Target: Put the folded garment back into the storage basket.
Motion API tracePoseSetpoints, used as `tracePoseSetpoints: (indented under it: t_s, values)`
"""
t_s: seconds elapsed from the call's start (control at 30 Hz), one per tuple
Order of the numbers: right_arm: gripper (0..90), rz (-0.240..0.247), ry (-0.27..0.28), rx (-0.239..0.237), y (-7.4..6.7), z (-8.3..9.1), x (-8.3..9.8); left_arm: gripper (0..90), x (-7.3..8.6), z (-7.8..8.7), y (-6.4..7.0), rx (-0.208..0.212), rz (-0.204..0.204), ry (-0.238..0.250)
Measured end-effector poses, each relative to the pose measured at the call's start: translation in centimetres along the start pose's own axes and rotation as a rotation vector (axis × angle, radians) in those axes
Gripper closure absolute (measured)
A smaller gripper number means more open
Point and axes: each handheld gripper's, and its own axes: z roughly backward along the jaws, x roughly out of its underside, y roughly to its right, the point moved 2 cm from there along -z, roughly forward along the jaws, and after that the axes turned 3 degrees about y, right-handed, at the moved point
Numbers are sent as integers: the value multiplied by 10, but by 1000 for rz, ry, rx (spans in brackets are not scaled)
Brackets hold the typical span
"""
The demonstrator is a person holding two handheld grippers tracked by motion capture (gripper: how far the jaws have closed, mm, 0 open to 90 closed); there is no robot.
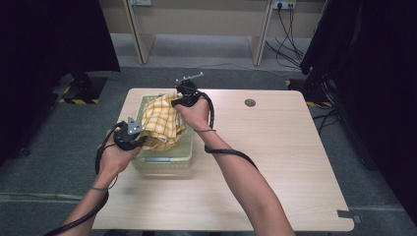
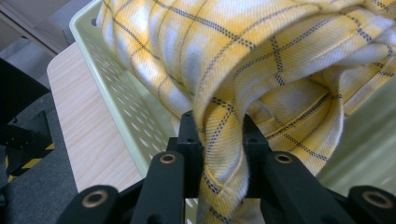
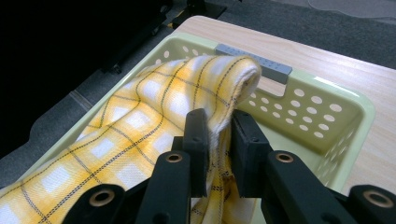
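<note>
A: High view first. Pale wooden table [image 1: 275, 162], light green perforated basket [image 1: 162, 161] at its left part, yellow checked cloth [image 1: 162, 123] bunched above it. Left gripper [image 1: 139, 140] at the cloth's near-left end, right gripper [image 1: 181, 101] at its far end.

B: What do the gripper views add?

A: The actual clamp. Left gripper view: the left gripper [image 2: 218, 140] has its 2 black jaws closed tight on a folded hem of the cloth [image 2: 261, 60], fabric squeezed between them and hanging below. The basket [image 2: 116, 93] wall with its holes sits just behind, the table [image 2: 79, 121] to the left.

B: Right one?

A: Same story. Right gripper [image 3: 217, 140] is clamped on a rolled edge of the cloth [image 3: 140, 116]; jaws nearly together, only cloth in the gap. That view also shows a grey handle [image 3: 254, 63] on the far rim of the basket [image 3: 327, 121], which the left gripper view doesn't. The table [image 3: 364, 70] runs behind.

B: Cloth position overall?

A: Stretched between the 2 grippers, draped over and into the basket, lifted at both ends. The high view alone gives both hands and the whole table, plus a round grey cap [image 1: 250, 103] in the tabletop.
</note>
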Motion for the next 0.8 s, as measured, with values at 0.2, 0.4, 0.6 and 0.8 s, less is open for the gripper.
tracePoseSetpoints:
  t_s: [0.2,0.4,0.6,0.8]
  values:
    - [782,1,-6,3,0,-2,1,753,0,-1,0,9,-4,-11]
    - [782,0,-11,5,2,-4,4,752,0,-3,0,21,-13,-24]
    - [782,-4,-17,8,2,-5,4,752,-1,-4,0,28,-14,-34]
    - [782,-4,-24,14,4,-7,5,750,-2,-5,1,39,-25,-49]
